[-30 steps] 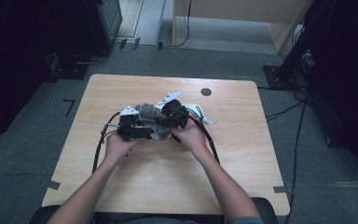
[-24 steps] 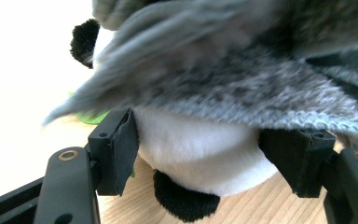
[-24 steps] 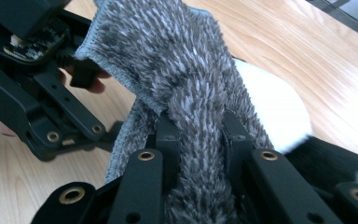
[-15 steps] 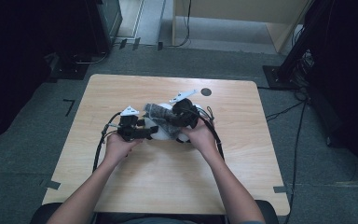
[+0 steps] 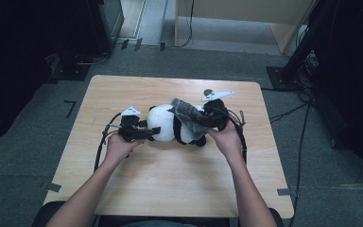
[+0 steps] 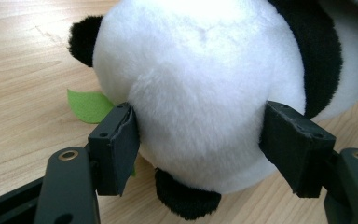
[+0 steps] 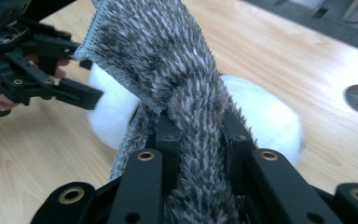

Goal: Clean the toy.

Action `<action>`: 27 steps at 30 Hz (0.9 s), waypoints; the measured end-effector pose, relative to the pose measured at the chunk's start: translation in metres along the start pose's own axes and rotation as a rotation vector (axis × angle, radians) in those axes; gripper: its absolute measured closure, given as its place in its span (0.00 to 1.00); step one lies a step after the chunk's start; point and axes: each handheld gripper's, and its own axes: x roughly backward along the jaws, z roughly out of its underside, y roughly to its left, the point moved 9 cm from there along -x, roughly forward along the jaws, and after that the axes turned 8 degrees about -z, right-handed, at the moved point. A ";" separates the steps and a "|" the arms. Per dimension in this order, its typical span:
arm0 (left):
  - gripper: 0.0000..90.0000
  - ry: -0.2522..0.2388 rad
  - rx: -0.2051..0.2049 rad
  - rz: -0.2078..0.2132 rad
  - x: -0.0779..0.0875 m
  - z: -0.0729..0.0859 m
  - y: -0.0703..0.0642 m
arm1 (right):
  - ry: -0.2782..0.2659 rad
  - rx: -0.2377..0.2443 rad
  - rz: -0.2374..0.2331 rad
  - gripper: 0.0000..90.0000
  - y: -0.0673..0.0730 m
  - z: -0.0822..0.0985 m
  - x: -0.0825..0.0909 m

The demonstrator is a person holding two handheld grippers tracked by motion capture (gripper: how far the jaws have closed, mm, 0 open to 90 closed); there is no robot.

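Two grippers work on one plush panda (image 5: 163, 124), which lies on its side near the middle of the worktop (image 5: 170, 189). Its long axis runs roughly from nine o'clock to three o'clock in the high view, with the round white end toward nine o'clock and the end wrapped in grey knit toward three. The left gripper (image 5: 146, 134) has its jaws pressed into the white plush on both sides, as the left gripper view shows: the pads (image 6: 121, 140) dent the fur, with a green felt leaf (image 6: 87, 105) poking out beside it. The right gripper (image 5: 207, 122) has its jaws pinched narrow on a fold of a fuzzy grey knitted garment (image 7: 168, 70), drawn taut toward three o'clock, and a band of it sits around the toy's middle. The main risk, as I judge it, is that the soft round body squirts out of the left grip if the right hand tugs harder, since the plush compresses and gives little purchase. The knit could also slide through the right jaws, held only by a thin fold. If the garment snags on a black limb (image 6: 186, 203), the whole toy may drag along the worktop toward three o'clock and not come free.
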 end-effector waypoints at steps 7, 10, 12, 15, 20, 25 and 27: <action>0.33 0.001 0.006 0.020 0.000 0.000 0.000 | -0.042 -0.070 0.037 0.83 -0.023 0.010 0.020; 0.32 -0.010 0.016 0.040 -0.001 -0.002 0.000 | -0.037 -0.081 0.055 0.83 -0.032 0.016 0.021; 0.30 -0.011 0.005 0.055 -0.003 -0.001 -0.001 | -0.024 -0.091 0.060 0.83 -0.036 0.021 0.018; 0.26 -0.020 -0.003 0.071 -0.007 0.000 -0.001 | -0.016 -0.097 0.053 0.83 -0.038 0.025 0.013; 0.19 -0.028 -0.072 0.065 -0.015 0.002 -0.004 | -0.025 -0.105 0.026 0.84 -0.038 0.027 0.007; 0.17 -0.039 -0.110 0.035 -0.020 0.004 -0.007 | -0.035 -0.126 0.000 0.84 -0.038 0.029 0.005; 0.27 -0.039 -0.103 0.024 -0.019 0.004 -0.007 | -0.041 -0.125 -0.003 0.84 -0.039 0.030 0.005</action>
